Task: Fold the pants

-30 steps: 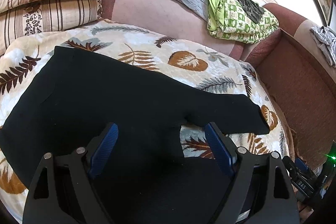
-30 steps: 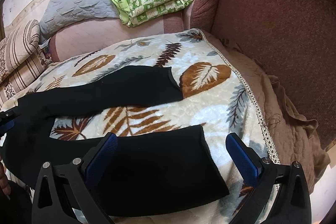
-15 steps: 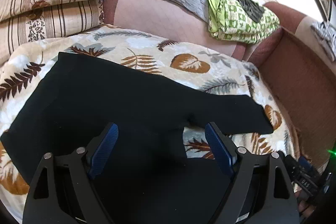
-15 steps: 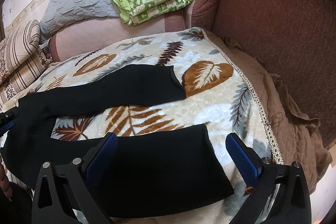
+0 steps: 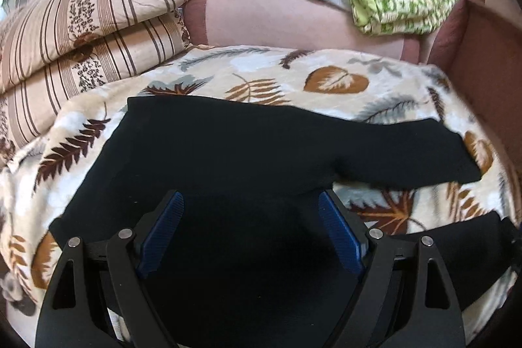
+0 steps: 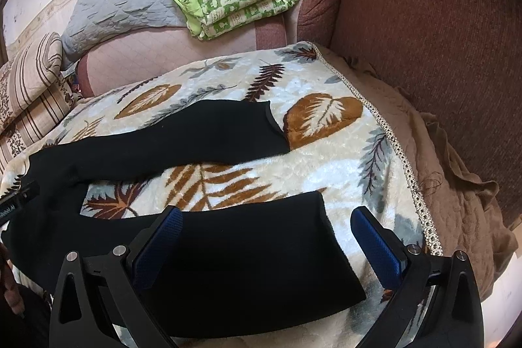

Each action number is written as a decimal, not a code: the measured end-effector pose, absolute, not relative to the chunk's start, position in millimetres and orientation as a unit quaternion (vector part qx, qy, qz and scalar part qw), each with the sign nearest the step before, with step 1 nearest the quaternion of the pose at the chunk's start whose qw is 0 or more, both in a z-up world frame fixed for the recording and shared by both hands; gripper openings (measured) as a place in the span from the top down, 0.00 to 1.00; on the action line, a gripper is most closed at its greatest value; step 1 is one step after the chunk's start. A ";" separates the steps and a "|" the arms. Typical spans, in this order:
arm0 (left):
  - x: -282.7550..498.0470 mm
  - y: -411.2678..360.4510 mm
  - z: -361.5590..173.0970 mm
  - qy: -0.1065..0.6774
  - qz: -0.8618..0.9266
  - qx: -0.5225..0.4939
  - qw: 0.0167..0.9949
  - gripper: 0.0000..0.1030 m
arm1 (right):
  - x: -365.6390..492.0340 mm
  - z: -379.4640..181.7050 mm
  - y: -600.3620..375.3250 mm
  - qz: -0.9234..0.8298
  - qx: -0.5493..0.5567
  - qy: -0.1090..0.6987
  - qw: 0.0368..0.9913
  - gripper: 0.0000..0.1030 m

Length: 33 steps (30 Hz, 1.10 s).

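Black pants point(image 5: 228, 145) lying spread flat on leaf-print blanket point(image 5: 326, 80), legs splaying apart toward sofa arm point(image 6: 424, 38), left gripper point(image 5: 251, 234) hovering jaws wide over the seat area, right gripper point(image 6: 267, 237) gaping over near leg's cuff, waistband edge cut off below frame

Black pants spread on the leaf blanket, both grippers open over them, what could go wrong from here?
1. The left gripper sits over the wide hip area of the pants; closing there may pinch just one layer.
2. The plush blanket could get caught along with the near leg's cuff under the right gripper.
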State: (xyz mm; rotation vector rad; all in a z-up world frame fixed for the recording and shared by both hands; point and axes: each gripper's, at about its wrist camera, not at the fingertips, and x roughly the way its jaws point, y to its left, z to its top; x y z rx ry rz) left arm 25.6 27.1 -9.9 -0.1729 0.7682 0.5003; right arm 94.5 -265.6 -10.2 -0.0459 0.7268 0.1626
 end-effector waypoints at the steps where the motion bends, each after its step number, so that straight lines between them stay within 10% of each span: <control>1: 26.0 26.4 -10.6 0.372 0.245 -0.077 0.892 0.17 | 94.3 -10.7 -264.8 0.080 -0.024 0.355 0.931 0.00; 33: 29.1 25.1 -13.4 0.379 0.239 -0.071 0.891 0.17 | 95.7 -13.7 -261.6 0.080 -0.030 0.357 0.930 0.00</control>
